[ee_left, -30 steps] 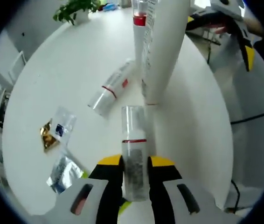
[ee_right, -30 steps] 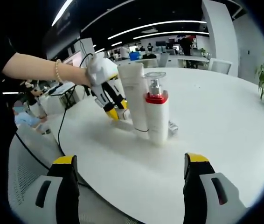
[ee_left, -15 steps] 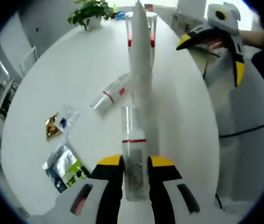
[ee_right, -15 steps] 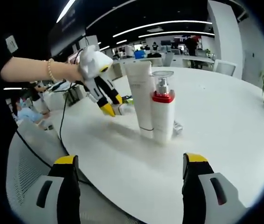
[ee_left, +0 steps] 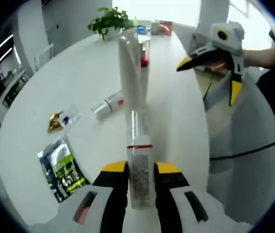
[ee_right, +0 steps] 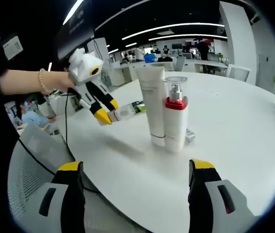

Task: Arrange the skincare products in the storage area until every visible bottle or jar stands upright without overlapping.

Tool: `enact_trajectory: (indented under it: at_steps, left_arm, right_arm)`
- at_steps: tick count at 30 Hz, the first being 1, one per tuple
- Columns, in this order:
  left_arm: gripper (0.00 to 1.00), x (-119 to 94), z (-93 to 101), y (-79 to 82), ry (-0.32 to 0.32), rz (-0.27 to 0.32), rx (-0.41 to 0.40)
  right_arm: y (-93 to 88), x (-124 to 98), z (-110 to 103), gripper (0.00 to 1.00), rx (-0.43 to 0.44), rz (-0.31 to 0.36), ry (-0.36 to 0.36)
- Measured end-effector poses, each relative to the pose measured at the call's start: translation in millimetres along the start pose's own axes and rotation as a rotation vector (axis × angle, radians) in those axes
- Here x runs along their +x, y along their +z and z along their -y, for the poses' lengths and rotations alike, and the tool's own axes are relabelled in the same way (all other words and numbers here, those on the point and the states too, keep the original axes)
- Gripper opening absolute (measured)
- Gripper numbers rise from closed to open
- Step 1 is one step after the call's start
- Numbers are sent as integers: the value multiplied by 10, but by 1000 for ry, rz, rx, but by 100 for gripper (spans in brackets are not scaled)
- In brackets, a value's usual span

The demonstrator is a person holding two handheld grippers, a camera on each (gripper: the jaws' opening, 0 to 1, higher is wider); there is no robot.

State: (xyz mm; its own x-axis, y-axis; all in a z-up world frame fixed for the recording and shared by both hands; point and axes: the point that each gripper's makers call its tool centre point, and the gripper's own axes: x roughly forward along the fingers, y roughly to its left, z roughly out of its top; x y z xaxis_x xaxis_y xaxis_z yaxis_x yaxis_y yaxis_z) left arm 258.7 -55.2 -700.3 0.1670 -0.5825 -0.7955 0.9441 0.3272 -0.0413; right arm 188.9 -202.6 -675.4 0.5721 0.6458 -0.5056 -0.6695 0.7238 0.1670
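Observation:
My left gripper (ee_left: 140, 170) is shut on a small clear bottle (ee_left: 138, 155) with a red band, held lying along the jaws above the white round table (ee_left: 186, 121). Beyond it stand a tall white tube (ee_left: 128, 73) and a pump bottle (ee_left: 145, 53) with a red collar, side by side. Another clear bottle (ee_left: 107, 105) lies on its side left of them. In the right gripper view, the left gripper (ee_right: 107, 112) holds the small bottle (ee_right: 123, 112) left of the tube (ee_right: 153, 107) and pump bottle (ee_right: 175, 116). My right gripper (ee_right: 135, 170) is open and empty near the table edge.
A gold sachet (ee_left: 55, 122), a clear sachet (ee_left: 70, 118) and a green-and-silver packet (ee_left: 62, 170) lie on the left of the table. A potted plant (ee_left: 109, 20) stands at the far edge. The right gripper (ee_left: 208, 77) hovers off the table's right side. A person's hand (ee_right: 55, 80) holds the left gripper.
The left gripper has pulled back and up from the standing tube, carrying the small bottle. The right gripper stays open in place.

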Motion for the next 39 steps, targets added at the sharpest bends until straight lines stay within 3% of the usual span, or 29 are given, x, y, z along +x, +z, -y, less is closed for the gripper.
enact_trajectory:
  at_steps: [6, 11, 16, 23, 30, 39]
  left_arm:
    - [16, -112, 196, 137, -14, 103, -81]
    - [16, -225, 365, 249, -13, 185, -145]
    - [16, -282, 474, 259, -15, 234, -191]
    - [16, -401, 790, 471, -49, 360, -281]
    - [16, -468, 1036, 707, -128, 474, -341]
    - [16, -866, 1174, 1142, -267, 686, -388]
  right_arm:
    - [37, -1, -117, 85, 10, 16, 72]
    - [112, -26, -207, 76, 25, 41, 128]
    - [275, -67, -287, 75, 84, 105, 172]
    - [521, -112, -435, 72, 132, 178, 245]
    - [915, -229, -627, 64, 193, 307, 358]
    - [1250, -365, -699, 51, 259, 401, 470]
